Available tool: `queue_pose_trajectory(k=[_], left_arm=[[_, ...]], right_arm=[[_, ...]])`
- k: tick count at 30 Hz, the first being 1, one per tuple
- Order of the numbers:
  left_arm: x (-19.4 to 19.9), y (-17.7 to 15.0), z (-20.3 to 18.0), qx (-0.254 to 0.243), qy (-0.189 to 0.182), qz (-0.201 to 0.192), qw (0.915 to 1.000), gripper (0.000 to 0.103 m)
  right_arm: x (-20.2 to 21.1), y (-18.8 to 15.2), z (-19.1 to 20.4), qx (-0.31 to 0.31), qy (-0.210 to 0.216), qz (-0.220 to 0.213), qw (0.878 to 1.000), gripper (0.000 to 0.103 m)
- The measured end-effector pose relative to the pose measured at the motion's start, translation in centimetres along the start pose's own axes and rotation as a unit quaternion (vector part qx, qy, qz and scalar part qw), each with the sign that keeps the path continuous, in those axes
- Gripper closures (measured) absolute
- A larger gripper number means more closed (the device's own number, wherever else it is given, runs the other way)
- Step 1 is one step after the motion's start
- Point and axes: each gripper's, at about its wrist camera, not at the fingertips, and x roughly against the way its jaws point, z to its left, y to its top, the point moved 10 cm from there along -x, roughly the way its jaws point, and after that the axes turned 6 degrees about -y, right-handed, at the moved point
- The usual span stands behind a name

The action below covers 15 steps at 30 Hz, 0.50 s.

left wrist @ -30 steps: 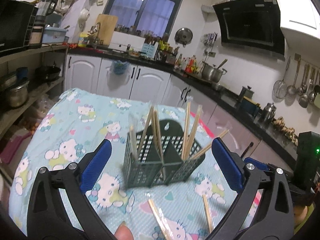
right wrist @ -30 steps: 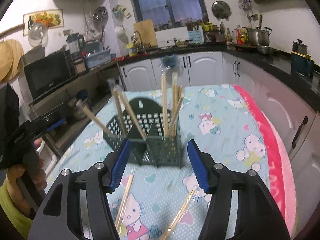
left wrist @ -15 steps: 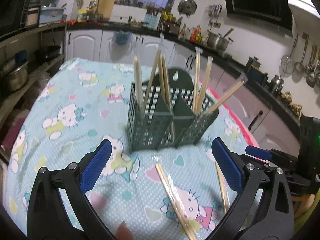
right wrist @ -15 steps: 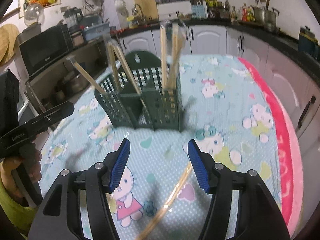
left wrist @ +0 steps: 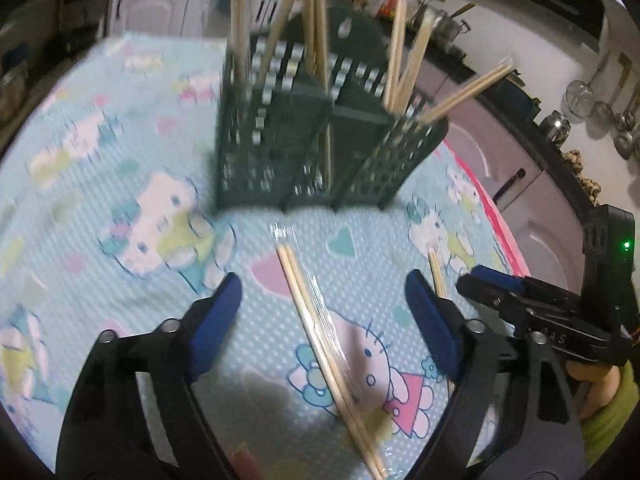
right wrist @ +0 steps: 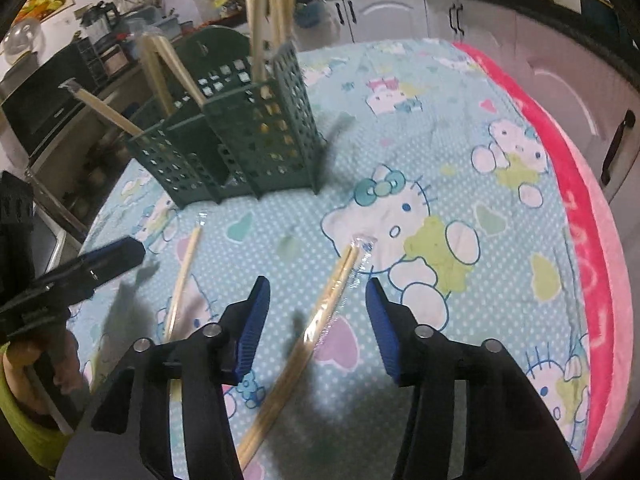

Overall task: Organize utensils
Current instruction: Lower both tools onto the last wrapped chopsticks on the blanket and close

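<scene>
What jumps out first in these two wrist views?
The dark green utensil basket stands mid-table on the cartoon-cat tablecloth, bristling with wrapped chopsticks. In front of it, two more wrapped pairs lie flat. One sits between the closing jaws of the left hand-held gripper, the other between those of the right hand-held gripper, neither pinched yet.

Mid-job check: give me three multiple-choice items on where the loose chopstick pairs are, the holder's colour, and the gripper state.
1. Where do the two loose wrapped chopstick pairs lie?
A. On the cloth in front of the holder
B. Inside the holder
C. On the counter

2. What colour is the utensil holder?
A. White
B. Dark green
C. Red

3. What do the right gripper's pads touch?
A. A pair
B. The holder
C. Nothing

A: the left pair and right pair lie flat on the cloth.
B: the utensil holder is dark green.
C: the right gripper is closing astride its pair, pads clear.
</scene>
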Motion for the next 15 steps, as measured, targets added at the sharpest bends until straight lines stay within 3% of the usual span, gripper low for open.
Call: queue_pose_trajectory(k=[7,11,15], left_arm=[[-2.4,-1.2,0.8,0.037,-0.014,0.039,0.9985,0.047],[-3.7,-0.3,1.2,0.042,0.0,0.045,0.9981,0.053],[-5.1,0.7,1.6,0.048,0.023,0.053,0.9972,0.058]], right_arm=[[-2.5,0.3,-1.2,-0.021,-0.016,0.027,0.999,0.065],[-4.0,0.2,-1.4,-0.046,-0.001,0.046,0.998,0.068],[-4.3,0.5,-1.9,-0.06,0.0,0.045,0.997,0.082]])
